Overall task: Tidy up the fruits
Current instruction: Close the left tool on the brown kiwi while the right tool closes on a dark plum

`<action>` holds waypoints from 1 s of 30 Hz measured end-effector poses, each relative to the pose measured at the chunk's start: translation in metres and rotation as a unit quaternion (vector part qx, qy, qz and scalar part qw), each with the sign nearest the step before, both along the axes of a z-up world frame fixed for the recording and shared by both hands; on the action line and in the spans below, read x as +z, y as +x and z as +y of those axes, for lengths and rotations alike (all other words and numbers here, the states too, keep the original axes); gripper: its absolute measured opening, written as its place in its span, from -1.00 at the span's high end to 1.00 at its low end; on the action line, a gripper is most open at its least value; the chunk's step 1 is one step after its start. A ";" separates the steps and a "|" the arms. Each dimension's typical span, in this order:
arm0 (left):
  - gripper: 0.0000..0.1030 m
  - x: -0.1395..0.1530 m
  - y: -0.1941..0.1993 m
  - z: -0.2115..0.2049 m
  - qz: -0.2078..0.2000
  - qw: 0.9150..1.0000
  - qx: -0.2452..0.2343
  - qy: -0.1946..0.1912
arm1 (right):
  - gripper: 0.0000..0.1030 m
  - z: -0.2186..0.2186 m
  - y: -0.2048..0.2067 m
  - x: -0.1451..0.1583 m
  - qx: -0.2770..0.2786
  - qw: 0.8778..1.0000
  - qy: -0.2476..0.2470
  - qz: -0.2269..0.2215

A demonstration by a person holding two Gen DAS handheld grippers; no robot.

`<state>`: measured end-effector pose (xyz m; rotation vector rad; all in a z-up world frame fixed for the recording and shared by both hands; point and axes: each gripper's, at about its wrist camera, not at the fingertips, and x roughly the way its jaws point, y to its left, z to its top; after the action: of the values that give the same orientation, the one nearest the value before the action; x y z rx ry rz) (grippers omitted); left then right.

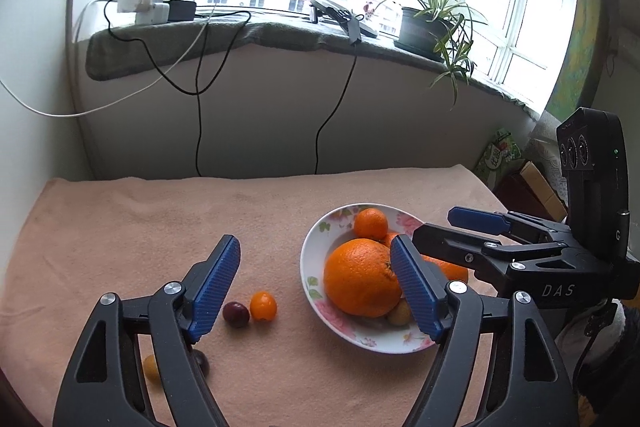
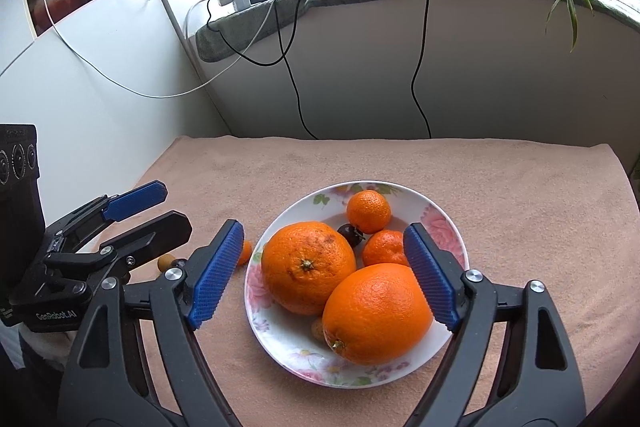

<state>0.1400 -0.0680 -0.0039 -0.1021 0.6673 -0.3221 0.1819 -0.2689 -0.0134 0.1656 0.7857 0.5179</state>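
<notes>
While both grippers stand with jaws wide and empty, the left gripper (image 1: 316, 283) and right gripper (image 2: 324, 273) hover over a peach cloth (image 2: 500, 187) below a window sill (image 1: 280, 31). Oranges fill the plate (image 2: 276, 343); bare cloth lies beyond it.

Far half of the pink cloth (image 2: 360, 159): bare, open to passage up to the wall. Centre right: floral plate (image 2: 444, 203), crowded with oranges (image 2: 308, 267). Left of plate: kumquat (image 1: 263, 305) and dark plum (image 1: 236, 314) touching; two more small fruits (image 1: 151, 367) nearer, part hidden.
</notes>
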 end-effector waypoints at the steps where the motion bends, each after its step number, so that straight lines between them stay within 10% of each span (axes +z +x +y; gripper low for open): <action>1: -0.51 0.000 -0.002 0.002 -0.001 1.000 0.002 0.002 | -0.71 0.001 -0.002 0.001 0.001 1.000 0.005 -0.003; 24: -0.50 -0.035 -0.032 0.113 0.039 0.992 0.117 0.016 | -1.00 0.083 -0.045 -0.004 0.096 0.994 -0.030 -0.031; 30: -0.25 -0.051 -0.039 0.124 0.064 0.993 0.104 0.002 | -0.97 0.115 -0.052 -0.017 0.149 0.988 -0.038 -0.024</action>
<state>0.1013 0.0563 -0.0552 -0.1889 0.7765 -0.1141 0.1300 -0.1536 -0.0303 -0.0357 0.7866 0.7704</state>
